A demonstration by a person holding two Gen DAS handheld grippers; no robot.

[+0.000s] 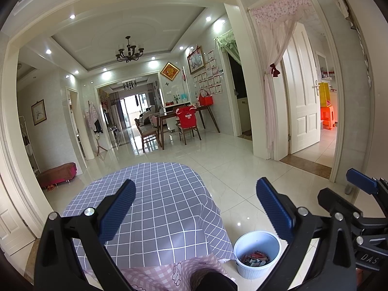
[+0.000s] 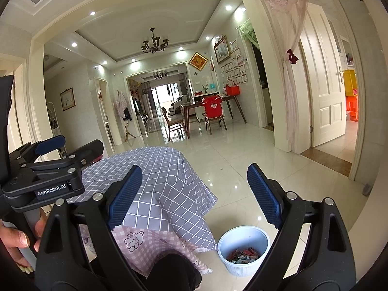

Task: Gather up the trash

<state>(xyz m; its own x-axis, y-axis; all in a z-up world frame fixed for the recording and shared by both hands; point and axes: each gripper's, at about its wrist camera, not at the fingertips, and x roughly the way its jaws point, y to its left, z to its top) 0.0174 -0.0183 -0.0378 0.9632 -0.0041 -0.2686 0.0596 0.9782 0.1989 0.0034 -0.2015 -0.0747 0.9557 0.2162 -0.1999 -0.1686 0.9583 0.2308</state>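
The left hand-held gripper fills the lower part of the left wrist view, its blue ribbed pads spread wide with nothing between them. Behind the gap lies a surface under a grey checked cloth, bare on top, at lower centre. A pink checked cloth with cartoon prints hangs at the bottom edge in front of it.

The bin, a white ribbed tub, stands on the glossy tiled floor at lower right, just beside the draped corner of the surface. Trash, small coloured wrappers, lies in its bottom.

In the right wrist view the right hand-held gripper is likewise spread wide and holds nothing. The bin sits at lower centre-right, below and between its pads, on the floor. The left hand-held gripper shows at the left edge, level with the surface, and a hand grips its handle at lower left.

A dining table with chairs stands well apart in mid-frame, and an open white door is at right
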